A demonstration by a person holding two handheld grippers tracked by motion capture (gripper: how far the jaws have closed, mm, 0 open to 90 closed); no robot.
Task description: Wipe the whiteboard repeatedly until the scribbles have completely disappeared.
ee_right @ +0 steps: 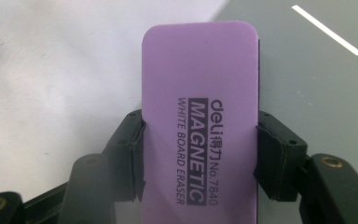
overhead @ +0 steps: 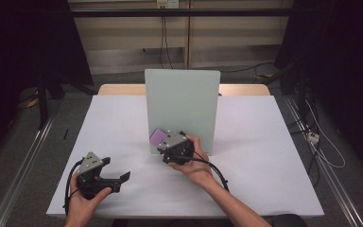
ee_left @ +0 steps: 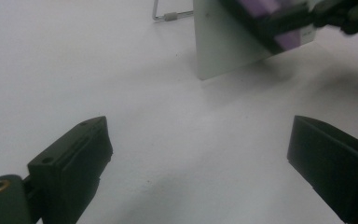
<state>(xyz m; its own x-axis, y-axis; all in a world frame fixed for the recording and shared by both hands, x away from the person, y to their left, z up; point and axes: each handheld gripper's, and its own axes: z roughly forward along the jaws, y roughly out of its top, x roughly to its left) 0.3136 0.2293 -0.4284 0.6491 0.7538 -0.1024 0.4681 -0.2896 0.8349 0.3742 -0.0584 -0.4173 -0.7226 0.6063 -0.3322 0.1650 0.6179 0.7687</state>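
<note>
The right gripper is clamped across the width of a purple eraser, its jaws pressing on the two long edges roughly at mid-length. The eraser is held up off the tabletop, at the lower left part of the upright whiteboard that stands in the middle of the scene; whether it touches the board cannot be told.

The printing on the eraser calls it a magnetic whiteboard eraser, so it is likely light, with a stiff plastic back and a softer felt face underneath. The smooth back and rounded corners look a little slippery, so the side grip across the narrow width seems the right hold: it leaves the flat wiping face free. If the board is steel, the magnet may pull the eraser onto it, and peeling it away again may need a firm tug that could rock the propped board.

The left gripper rests low at the near left of the tabletop, jaws wide apart with nothing between them.
</note>
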